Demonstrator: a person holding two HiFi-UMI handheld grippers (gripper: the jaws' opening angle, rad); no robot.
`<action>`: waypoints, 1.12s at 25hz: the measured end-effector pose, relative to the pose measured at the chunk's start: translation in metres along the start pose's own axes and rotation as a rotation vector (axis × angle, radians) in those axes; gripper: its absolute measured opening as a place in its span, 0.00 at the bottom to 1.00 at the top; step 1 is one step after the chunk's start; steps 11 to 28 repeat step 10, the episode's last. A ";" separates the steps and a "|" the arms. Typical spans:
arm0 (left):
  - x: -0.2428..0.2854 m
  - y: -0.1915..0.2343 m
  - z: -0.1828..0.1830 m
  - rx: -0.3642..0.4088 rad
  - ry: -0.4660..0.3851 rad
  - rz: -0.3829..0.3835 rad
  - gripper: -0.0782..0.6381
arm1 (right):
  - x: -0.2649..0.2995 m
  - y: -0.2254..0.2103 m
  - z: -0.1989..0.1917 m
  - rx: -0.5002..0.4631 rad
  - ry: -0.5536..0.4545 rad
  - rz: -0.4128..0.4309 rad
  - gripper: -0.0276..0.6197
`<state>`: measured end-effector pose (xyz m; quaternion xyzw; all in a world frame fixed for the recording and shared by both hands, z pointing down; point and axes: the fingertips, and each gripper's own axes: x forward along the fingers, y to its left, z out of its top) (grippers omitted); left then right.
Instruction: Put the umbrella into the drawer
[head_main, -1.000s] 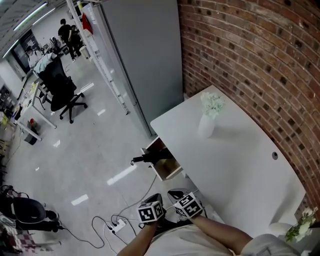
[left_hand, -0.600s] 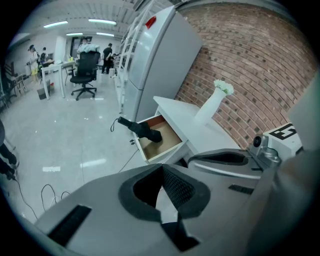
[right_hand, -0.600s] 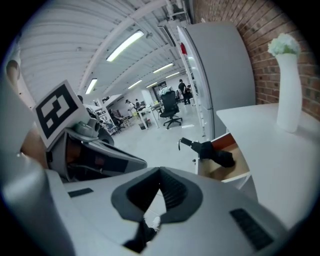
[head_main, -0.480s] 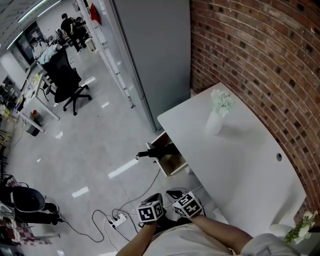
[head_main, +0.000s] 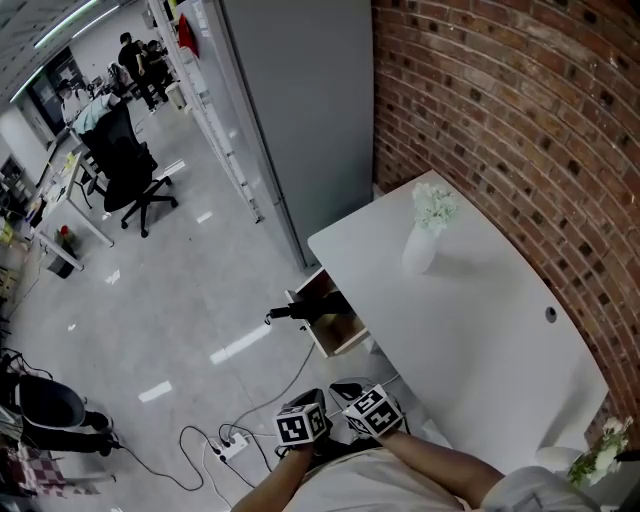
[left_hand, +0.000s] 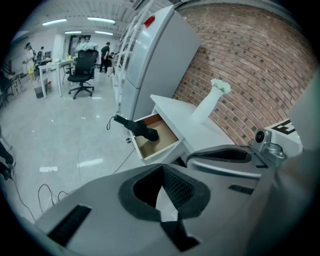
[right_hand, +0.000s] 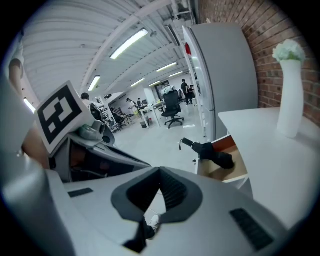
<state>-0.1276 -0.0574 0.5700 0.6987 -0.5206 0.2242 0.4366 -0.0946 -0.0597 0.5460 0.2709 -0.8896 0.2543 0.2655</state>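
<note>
The folded black umbrella (head_main: 306, 311) lies in the open drawer (head_main: 340, 343) of the white table (head_main: 460, 330), its handle sticking out over the edge, while the left gripper (left_hand: 161, 172) and the right gripper (right_hand: 160, 172), well apart from it, are both clenched on nothing.

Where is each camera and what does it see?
Head view: on the person's head, looking steeply down at table and drawer; forearms, left gripper, right gripper at bottom.
Left gripper view: on that gripper, facing the drawer past shut jaws; right gripper at right.
Right gripper view: on that gripper, facing the drawer past shut jaws; left gripper at left.
Shared: umbrella sticking out of the drawer.
</note>
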 end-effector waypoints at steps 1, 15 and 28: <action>0.001 -0.003 -0.001 0.002 0.002 -0.006 0.12 | -0.001 0.000 -0.002 0.005 -0.002 0.000 0.07; -0.004 -0.012 -0.010 0.007 0.008 -0.023 0.12 | -0.015 0.001 -0.004 0.023 -0.023 -0.009 0.07; -0.004 -0.012 -0.010 0.007 0.008 -0.023 0.12 | -0.015 0.001 -0.004 0.023 -0.023 -0.009 0.07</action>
